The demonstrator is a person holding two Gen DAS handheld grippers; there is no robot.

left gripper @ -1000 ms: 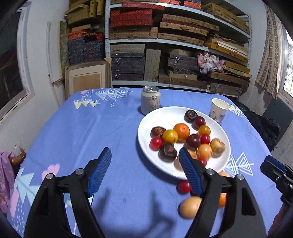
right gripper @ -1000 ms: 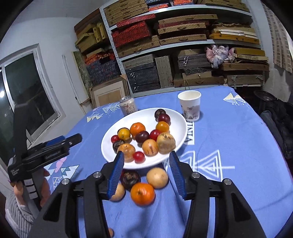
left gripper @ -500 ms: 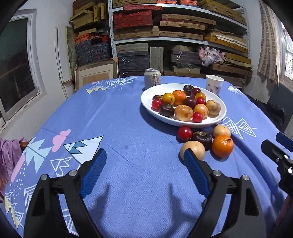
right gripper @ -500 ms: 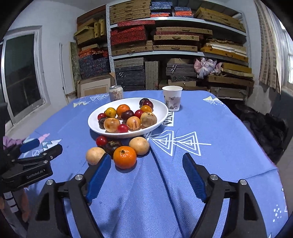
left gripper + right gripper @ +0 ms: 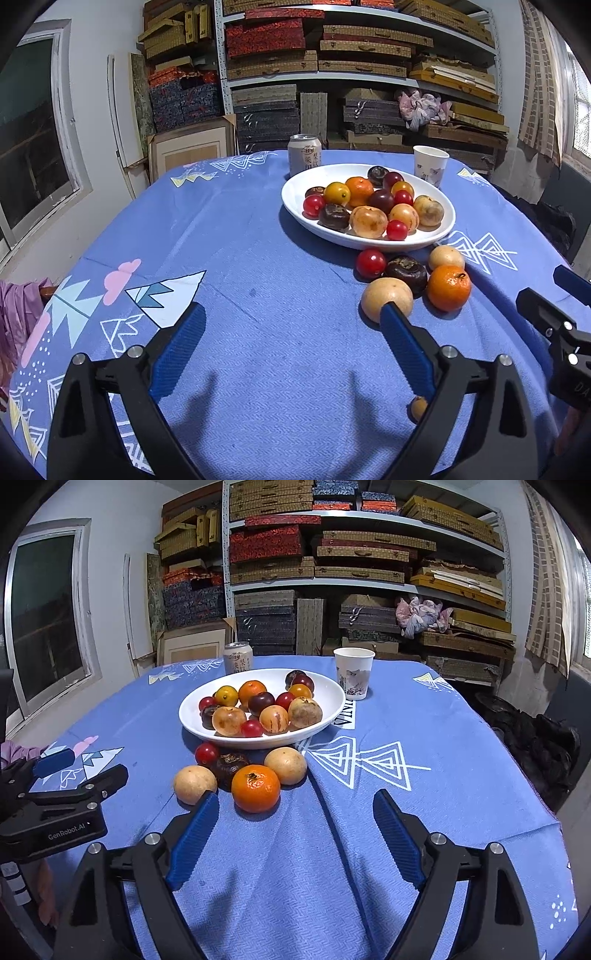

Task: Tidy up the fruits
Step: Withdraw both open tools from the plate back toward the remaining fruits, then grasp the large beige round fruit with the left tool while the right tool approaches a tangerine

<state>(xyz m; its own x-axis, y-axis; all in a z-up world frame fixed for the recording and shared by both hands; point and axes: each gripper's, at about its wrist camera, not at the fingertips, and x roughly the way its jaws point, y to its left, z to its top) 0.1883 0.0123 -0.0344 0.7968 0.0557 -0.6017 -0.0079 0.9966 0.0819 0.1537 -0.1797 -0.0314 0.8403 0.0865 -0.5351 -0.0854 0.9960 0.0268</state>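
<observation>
A white plate (image 5: 295, 192) (image 5: 332, 698) piled with several small fruits sits on the blue cloth. In front of it lies a loose cluster: a red tomato (image 5: 370, 263), a dark fruit (image 5: 405, 269), two tan fruits (image 5: 386, 297) (image 5: 285, 765) and a mandarin (image 5: 255, 788). A small orange fruit (image 5: 419, 406) peeks out beside the left gripper's right finger. My left gripper (image 5: 291, 314) hovers low over bare cloth, left of the cluster, its jaws opening with nothing between them. My right gripper (image 5: 295, 799) sits just short of the mandarin, jaws also opening and empty.
A drink can (image 5: 305, 155) and a paper cup (image 5: 430, 165) stand behind the plate. Shelves of stacked boxes fill the back wall, and a window is at the left. The cloth folds into a ridge under the right gripper. Dark bags lie off the table's right side.
Both grippers have drawn back from over the plate and sunk toward the cloth. Their jaws have spread wider. The loose fruits now lie ahead of the fingertips.
</observation>
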